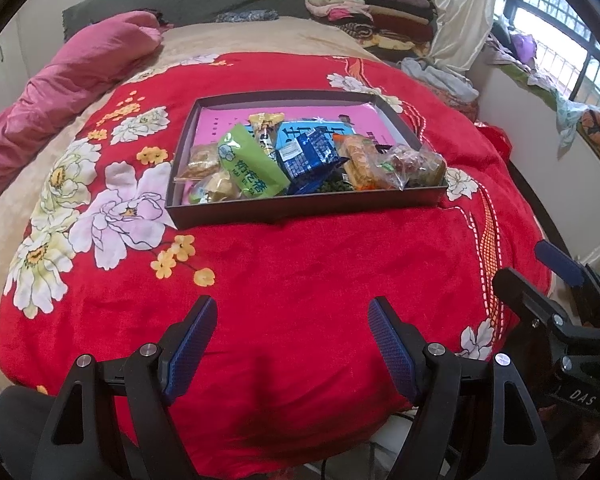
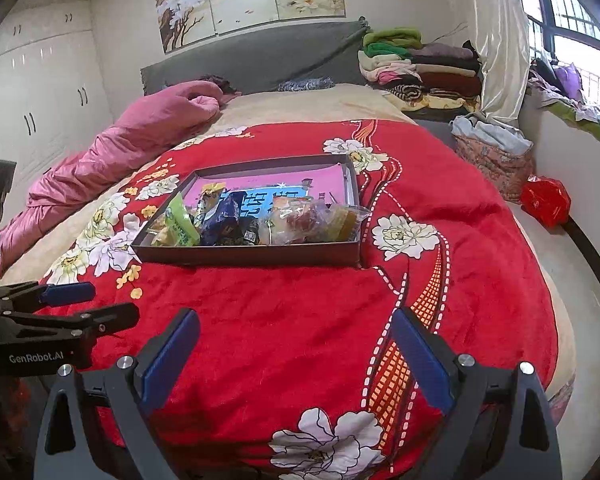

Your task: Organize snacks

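Observation:
A dark shallow box point(image 1: 308, 204) with a pink bottom sits on the red flowered blanket point(image 1: 300, 272). Several snack packs lie piled at its near side: a green pack point(image 1: 252, 166), a blue pack point(image 1: 310, 156), clear-wrapped pastries point(image 1: 404, 166). The box also shows in the right wrist view point(image 2: 252, 254), with the green pack point(image 2: 180, 222) and blue pack point(image 2: 220, 220). My left gripper point(image 1: 292, 312) is open and empty, low over the blanket in front of the box. My right gripper point(image 2: 296, 324) is open and empty, to the right of the left one.
A pink quilt point(image 1: 60, 92) lies rolled along the bed's left side. Folded clothes point(image 2: 420, 68) are stacked by the grey headboard. A red bag point(image 2: 546, 200) lies on the ledge to the right. White wardrobes point(image 2: 40, 100) stand at the left.

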